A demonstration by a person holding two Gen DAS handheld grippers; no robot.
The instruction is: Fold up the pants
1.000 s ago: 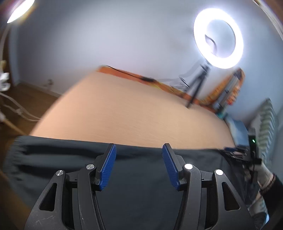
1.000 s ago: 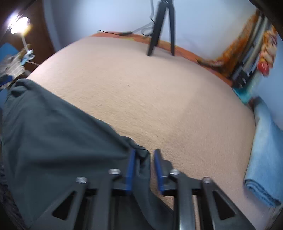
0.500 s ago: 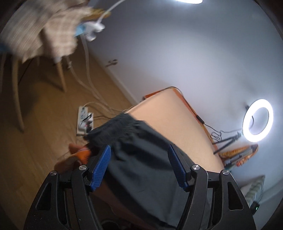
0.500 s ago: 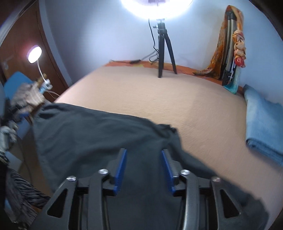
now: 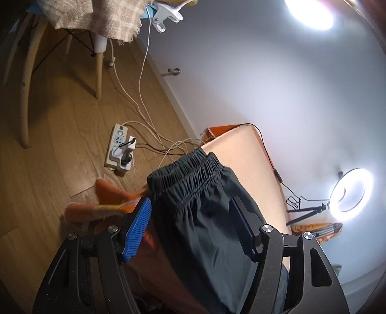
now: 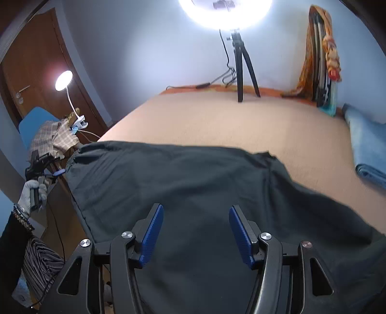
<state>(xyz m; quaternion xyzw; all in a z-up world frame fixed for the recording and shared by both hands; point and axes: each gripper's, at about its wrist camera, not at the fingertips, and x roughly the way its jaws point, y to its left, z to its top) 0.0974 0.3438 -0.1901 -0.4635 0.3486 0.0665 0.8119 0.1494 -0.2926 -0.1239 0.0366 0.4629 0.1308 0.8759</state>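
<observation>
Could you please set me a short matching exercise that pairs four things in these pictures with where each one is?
Things:
1. dark pants
2. power strip
3. blue folded cloth
4. checked cloth

Places:
A. on the wooden floor, with cables plugged in
B. draped over a chair
C. spread over the near part of the bed
D. at the bed's right edge, as the right wrist view shows it

Pairs: 1-C, 2-A, 3-D, 4-B

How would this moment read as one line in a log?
pants: flat on bed | left gripper: open over waistband | right gripper: open, just released
</observation>
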